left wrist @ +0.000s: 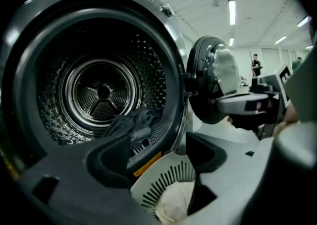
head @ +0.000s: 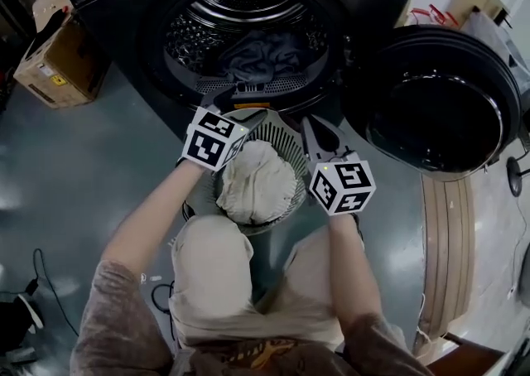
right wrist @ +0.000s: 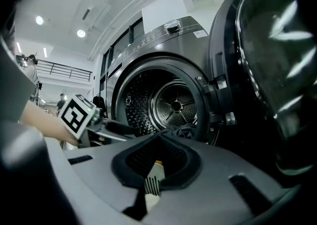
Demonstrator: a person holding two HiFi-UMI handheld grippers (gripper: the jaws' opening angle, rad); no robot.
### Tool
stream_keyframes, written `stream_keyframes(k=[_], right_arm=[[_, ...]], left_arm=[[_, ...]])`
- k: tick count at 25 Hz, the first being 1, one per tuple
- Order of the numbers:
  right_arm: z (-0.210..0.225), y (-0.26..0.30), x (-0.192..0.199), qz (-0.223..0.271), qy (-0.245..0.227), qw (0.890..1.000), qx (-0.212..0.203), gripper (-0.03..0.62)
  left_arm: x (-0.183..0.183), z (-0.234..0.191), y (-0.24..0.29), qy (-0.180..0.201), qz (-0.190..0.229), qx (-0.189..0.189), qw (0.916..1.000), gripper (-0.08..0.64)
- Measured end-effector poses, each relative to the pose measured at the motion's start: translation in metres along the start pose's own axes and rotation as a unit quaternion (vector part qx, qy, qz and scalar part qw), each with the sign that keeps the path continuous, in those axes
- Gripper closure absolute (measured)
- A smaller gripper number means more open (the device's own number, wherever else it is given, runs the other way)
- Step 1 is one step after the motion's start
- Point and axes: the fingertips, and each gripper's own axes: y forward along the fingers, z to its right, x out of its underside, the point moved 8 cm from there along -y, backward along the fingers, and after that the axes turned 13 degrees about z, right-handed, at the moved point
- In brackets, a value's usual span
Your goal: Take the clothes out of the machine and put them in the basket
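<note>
Left tongs (left wrist: 157, 144) stand wide apart and empty above the white slotted plastic basket (head: 288, 141), where a cream cloth (head: 257, 180) lies. Right tongs (right wrist: 159, 140) are pressed together, holding nothing. A dark grey garment (head: 258, 55) rests in the drum of the black front-loading machine (head: 116, 2), its round door (head: 435, 105) swung open. On the glossy grey-green floor (head: 91, 151) a brown cardboard box (head: 58, 64) sits at left.
</note>
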Motion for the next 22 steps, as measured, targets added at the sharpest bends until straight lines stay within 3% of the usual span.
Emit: stream_keyframes(k=[5,13,18,22], right_arm=[[0.0,-0.007,-0.005,0.001,-0.005,1.0,0.008,0.595],[0.005,-0.006,0.0,-0.005,0.002,1.0,0.019,0.595],[0.007,-0.005,0.001,-0.008,-0.002,1.0,0.026,0.595],[0.012,-0.005,0.003,-0.009,0.0,0.999,0.032,0.595]], left_arm=[[0.014,-0.023,0.044,0.044,-0.002,-0.027,0.9987,0.22],[0.037,-0.051,0.095,0.042,-0.033,-0.052,0.9973,0.259],[0.038,-0.063,0.099,-0.004,-0.028,-0.074,0.9969,0.457],[0.035,-0.055,0.089,-0.026,-0.031,-0.048,0.998,0.512]])
